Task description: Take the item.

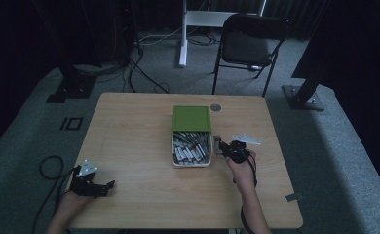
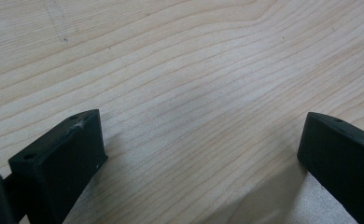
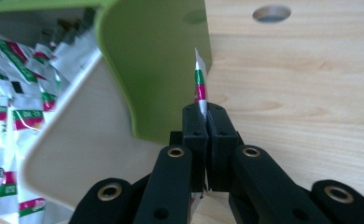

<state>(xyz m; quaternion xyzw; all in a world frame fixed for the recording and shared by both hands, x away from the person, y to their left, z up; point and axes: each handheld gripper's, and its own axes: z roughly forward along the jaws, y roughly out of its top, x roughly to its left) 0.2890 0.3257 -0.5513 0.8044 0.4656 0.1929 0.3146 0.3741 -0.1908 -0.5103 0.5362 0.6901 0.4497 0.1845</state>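
Note:
A cream box (image 1: 192, 163) with a green lid (image 1: 192, 118) slid half back sits mid-table, full of several silver, red and green sachets (image 1: 190, 147). My right gripper (image 1: 220, 145) is just right of the box, shut on one sachet. In the right gripper view that sachet (image 3: 199, 86) stands on edge between the closed jaws of the right gripper (image 3: 207, 116), close beside the green lid (image 3: 157, 60) and the box wall (image 3: 87, 140). My left gripper (image 1: 105, 187) rests at the table's front left. Its fingers (image 2: 61, 158) stand wide apart over bare wood.
The wooden table (image 1: 134, 146) has a round cable hole (image 1: 216, 107) behind the box. A black folding chair (image 1: 251, 44) and a white stand (image 1: 183, 34) are beyond the far edge. A cable (image 1: 49, 168) loops off the table's left side.

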